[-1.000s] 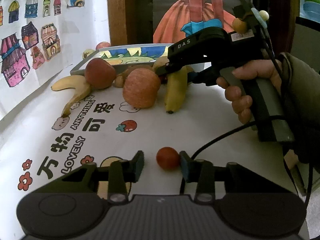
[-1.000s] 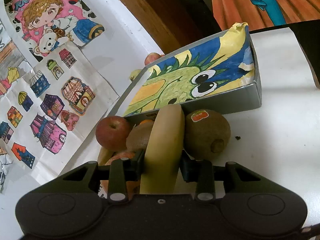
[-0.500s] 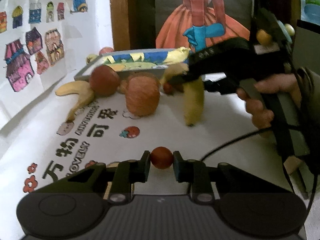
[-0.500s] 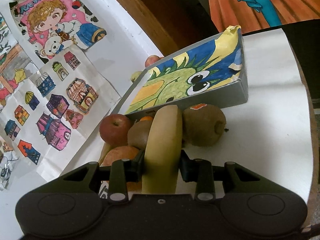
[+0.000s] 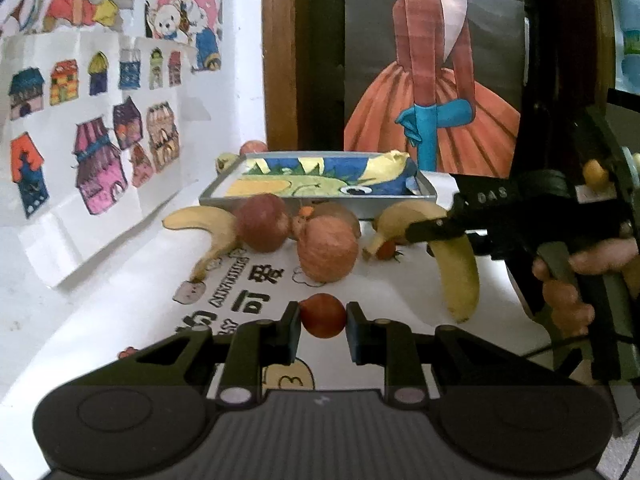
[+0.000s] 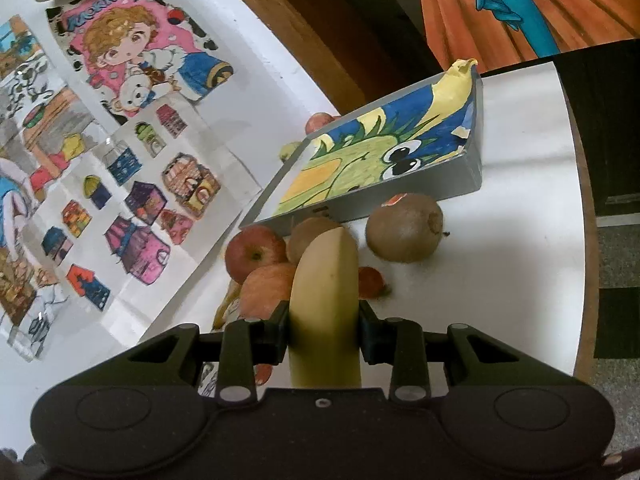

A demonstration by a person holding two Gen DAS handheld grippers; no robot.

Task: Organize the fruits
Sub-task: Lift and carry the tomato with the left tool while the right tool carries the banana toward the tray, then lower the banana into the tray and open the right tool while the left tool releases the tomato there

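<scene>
Nearest, the left gripper [image 5: 323, 322] is pinching a small red fruit [image 5: 322, 315] between its jaws, a round thing that may be rolling out if the squeeze eases. Beside it, the right gripper [image 6: 323, 330] is clamping a banana [image 6: 325, 312] mid-length, so its long ends risk swinging into the apples [image 5: 327, 252] and kiwi [image 6: 404, 227]. Farther on, the tray [image 5: 428, 191] is lying empty, with bare table [image 6: 528, 248] to its right before the rounded edge.

My right hand-held gripper [image 6: 323, 330] clamps a banana [image 6: 325, 300]. Beyond it I see two apples [image 6: 256, 254], a kiwi [image 6: 404, 227] and a small tomato [image 6: 370, 281] beside the tray [image 6: 420, 192] near the surface's [image 6: 520, 240] far edge.
</scene>
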